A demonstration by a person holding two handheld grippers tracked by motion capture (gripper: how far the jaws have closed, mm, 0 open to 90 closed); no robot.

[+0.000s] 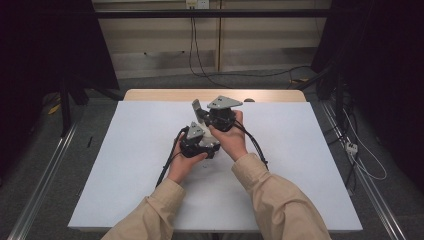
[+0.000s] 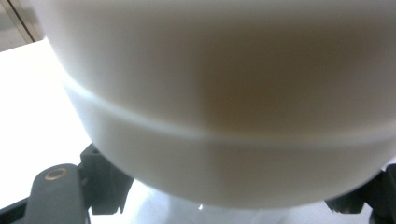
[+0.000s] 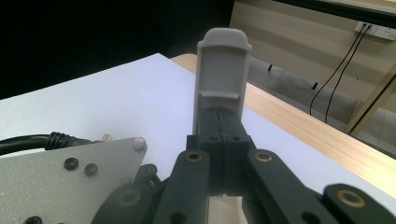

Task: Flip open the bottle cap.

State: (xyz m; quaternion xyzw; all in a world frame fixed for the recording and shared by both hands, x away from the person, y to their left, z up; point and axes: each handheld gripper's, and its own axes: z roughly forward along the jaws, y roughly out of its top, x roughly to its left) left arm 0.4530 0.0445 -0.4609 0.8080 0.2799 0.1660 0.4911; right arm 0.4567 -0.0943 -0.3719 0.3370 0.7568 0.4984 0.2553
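Looked over all three views and there's honestly nothing to read anywhere. No lettering, brand, number or sticker that I can make out.
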